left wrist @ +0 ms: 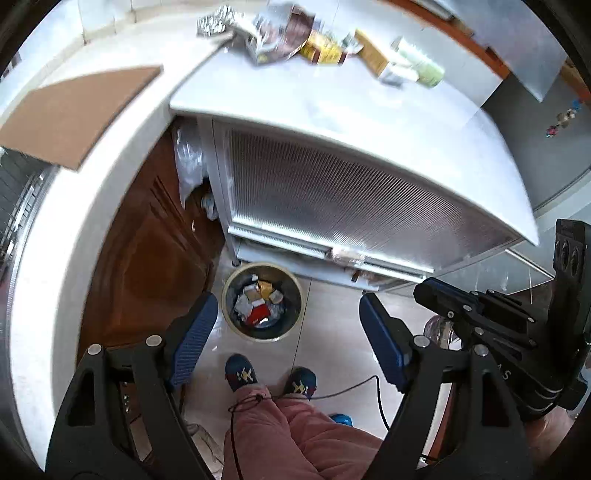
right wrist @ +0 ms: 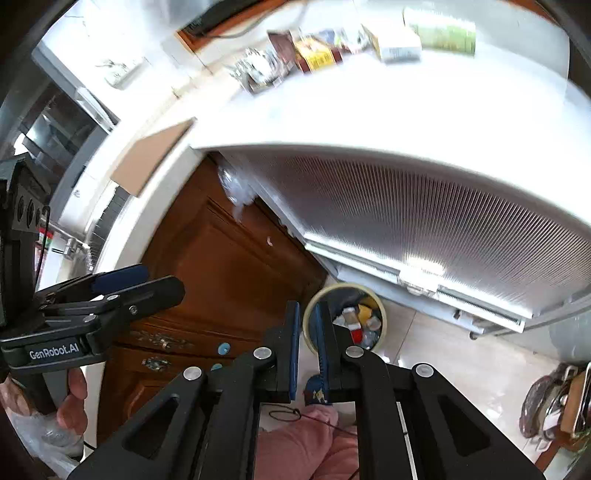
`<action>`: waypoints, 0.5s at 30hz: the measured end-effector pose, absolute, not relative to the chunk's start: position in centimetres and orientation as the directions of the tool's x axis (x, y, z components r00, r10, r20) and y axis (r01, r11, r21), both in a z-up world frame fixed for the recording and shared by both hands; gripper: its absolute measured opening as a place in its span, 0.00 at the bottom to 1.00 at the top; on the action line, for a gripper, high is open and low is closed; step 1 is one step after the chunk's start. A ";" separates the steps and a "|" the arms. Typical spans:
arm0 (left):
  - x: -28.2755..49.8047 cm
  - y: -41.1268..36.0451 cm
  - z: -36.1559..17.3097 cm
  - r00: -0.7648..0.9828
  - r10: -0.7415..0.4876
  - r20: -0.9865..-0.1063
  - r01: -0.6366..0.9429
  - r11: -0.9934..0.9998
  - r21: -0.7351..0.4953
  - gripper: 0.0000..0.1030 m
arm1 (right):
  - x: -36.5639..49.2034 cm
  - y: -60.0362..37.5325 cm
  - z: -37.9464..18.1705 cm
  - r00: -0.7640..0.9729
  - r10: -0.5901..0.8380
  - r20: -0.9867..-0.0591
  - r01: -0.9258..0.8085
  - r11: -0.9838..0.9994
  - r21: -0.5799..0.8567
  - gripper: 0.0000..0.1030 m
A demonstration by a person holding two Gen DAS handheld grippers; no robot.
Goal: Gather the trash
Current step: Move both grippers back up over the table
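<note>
The trash bin (left wrist: 263,336) stands on the floor below the white table, with several wrappers and small boxes inside; its rim (right wrist: 382,314) also shows in the right wrist view. More trash lies at the table's far edge: crumpled wrappers (left wrist: 288,33) (right wrist: 295,51), a small box (left wrist: 373,55) (right wrist: 395,44) and a green-and-white cup (left wrist: 421,62) (right wrist: 443,33). My left gripper (left wrist: 288,302) (right wrist: 164,278) hangs high over the bin, open and empty. My right gripper (right wrist: 307,310) (left wrist: 421,288) is beside it, shut with nothing between its blue pads.
A cardboard sheet (left wrist: 77,110) lies on the white counter at left, above a brown wooden cabinet (left wrist: 155,258). The table's ribbed front panel (left wrist: 332,184) faces me. A person's pink trousers (left wrist: 295,424) and blue slippers are below. A clear plastic bag (right wrist: 44,435) hangs at the left hand.
</note>
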State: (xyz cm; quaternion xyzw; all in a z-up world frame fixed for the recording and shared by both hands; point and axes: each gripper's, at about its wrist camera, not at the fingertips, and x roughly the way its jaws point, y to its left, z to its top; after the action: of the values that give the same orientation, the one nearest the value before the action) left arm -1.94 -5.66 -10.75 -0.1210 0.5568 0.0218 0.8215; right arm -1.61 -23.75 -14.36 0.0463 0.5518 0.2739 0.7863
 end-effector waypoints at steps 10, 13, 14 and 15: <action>-3.1 -6.4 -3.8 0.478 -0.060 -0.876 -0.157 0.976 -0.153 0.81 | -1.9 -25.8 -6.5 0.337 0.521 -0.784 -0.433 0.825 0.362 0.09; -3.0 -6.1 -2.2 0.505 -0.049 -0.861 -0.165 0.975 -0.152 0.81 | -1.6 -26.4 -4.3 0.369 0.529 -0.765 -0.453 0.820 0.349 0.09; -3.0 -5.8 -1.5 0.514 -0.041 -0.857 -0.173 0.973 -0.150 0.81 | -1.4 -26.6 -3.6 0.378 0.532 -0.758 -0.460 0.818 0.345 0.09; -3.0 -5.6 -0.9 0.520 -0.034 -0.853 -0.181 0.972 -0.149 0.81 | -1.2 -26.6 -3.0 0.383 0.536 -0.752 -0.465 0.816 0.344 0.10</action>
State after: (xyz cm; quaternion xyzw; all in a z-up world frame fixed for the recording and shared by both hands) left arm -2.98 -5.58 -0.89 -0.1101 0.4878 0.0424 0.8649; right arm -1.21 -26.61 -2.99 0.0380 0.4666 0.3012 0.8307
